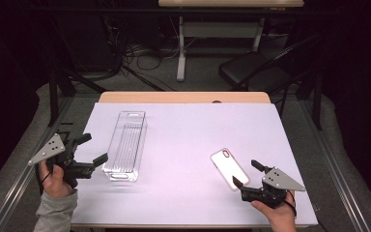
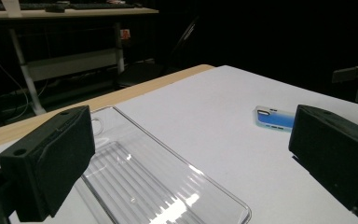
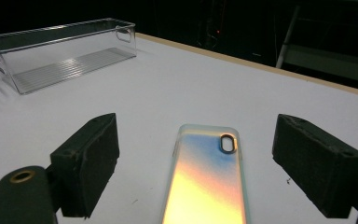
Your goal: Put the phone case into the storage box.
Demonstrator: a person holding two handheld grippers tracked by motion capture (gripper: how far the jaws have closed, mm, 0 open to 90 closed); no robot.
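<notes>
right gripper (image 1: 244, 174) jaws spread w/ phone case (image 3: 207, 179) flat on desk (image 1: 183, 145) btwn them, untouched; left gripper (image 1: 91, 149) jaws spread beside clear bin (image 1: 125, 145); pinch case by long edges, lift level

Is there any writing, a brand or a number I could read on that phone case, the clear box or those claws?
None can be read.
Phone case: shiny rainbow back, no lettering.
Clear bin: plain ribbed plastic, no label.
Left claw and right claw: bare black pads and grey plates, no markings.
</notes>
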